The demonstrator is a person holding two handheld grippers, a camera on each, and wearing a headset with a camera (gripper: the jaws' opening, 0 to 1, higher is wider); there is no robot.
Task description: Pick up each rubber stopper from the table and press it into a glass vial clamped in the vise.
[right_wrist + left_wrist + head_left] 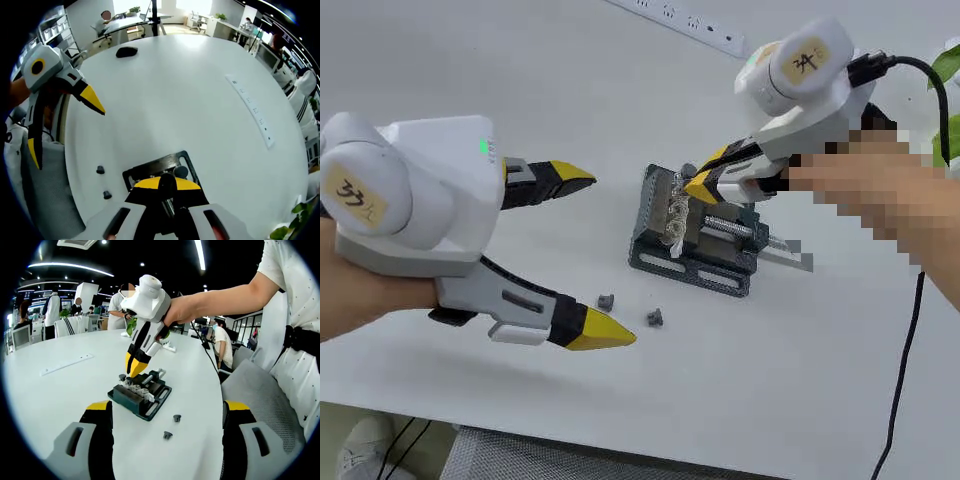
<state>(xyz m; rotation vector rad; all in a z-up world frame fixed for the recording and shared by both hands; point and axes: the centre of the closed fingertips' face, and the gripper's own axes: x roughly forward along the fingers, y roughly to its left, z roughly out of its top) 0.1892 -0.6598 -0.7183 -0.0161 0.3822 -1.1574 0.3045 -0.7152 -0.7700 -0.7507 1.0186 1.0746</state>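
Grey rubber stoppers (606, 300), two of them, lie on the white desk (520, 90) toward its near edge, just beside the vise (695, 265) holding glass vials (677, 215). Nearby the left gripper (611, 259) hovers with fingers spread wide. Over the vise, the right gripper (700, 187) has its fingers pinching what looks like a dark stopper (167, 181).

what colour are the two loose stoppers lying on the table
Dark grey. The stoppers show best in the head view, against the white table.
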